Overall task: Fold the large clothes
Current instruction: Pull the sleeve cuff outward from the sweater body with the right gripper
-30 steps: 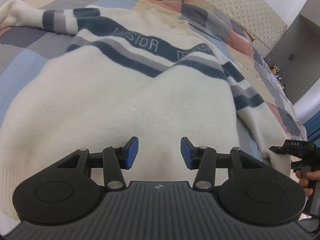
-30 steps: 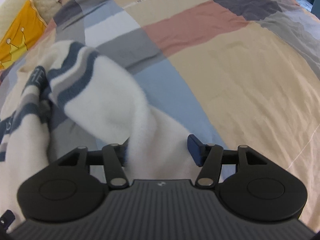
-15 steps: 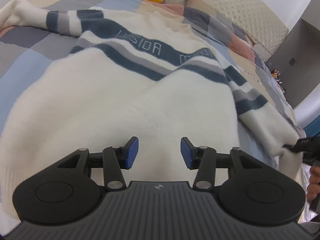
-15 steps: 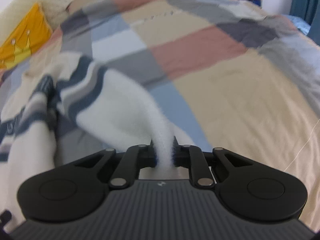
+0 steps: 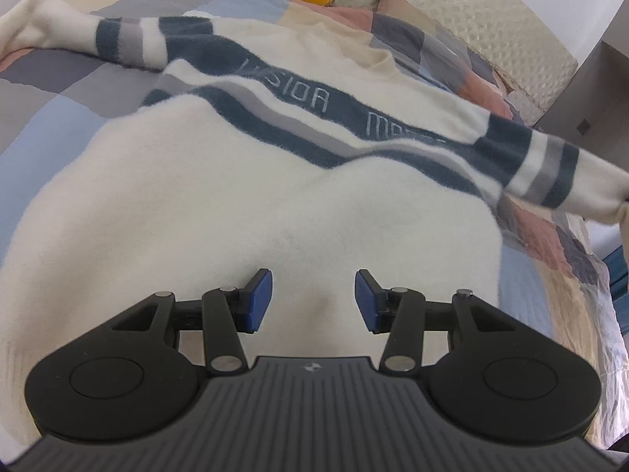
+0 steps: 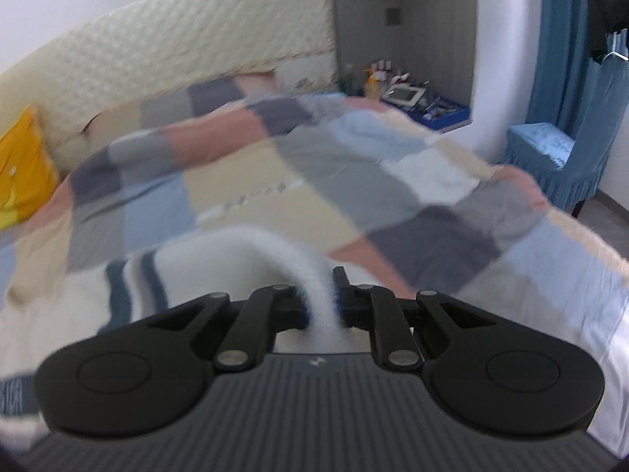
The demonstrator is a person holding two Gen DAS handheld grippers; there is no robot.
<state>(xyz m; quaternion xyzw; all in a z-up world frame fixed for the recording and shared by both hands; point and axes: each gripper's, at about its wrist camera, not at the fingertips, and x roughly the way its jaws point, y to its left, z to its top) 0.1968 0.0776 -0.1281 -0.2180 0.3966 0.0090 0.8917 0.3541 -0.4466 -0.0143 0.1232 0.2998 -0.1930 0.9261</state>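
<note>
My left gripper (image 5: 312,301) hangs wide open with nothing in it, just above the cream body of the sweater (image 5: 243,181), which spreads ahead of it across the patchwork bed (image 5: 35,126). My right gripper (image 6: 323,306) is clamped on the sweater's sleeve (image 6: 275,253), which arcs up and away to its left.

Fuzzy, matt cream knit on the sweater (image 5: 243,212), with napped blue and grey stripes. Smooth, slightly creased patchwork cotton over the bed (image 6: 393,181). Quilted, dimpled cream padding on the headboard (image 6: 188,47). Matt black plastic with a ribbed top and small bright metal pins on the left hand-held gripper (image 5: 312,301); blue rubbery pads (image 5: 259,299). Same matt plastic on the right hand-held gripper (image 6: 320,303). Soft blue cloth on the chair (image 6: 550,157).
</note>
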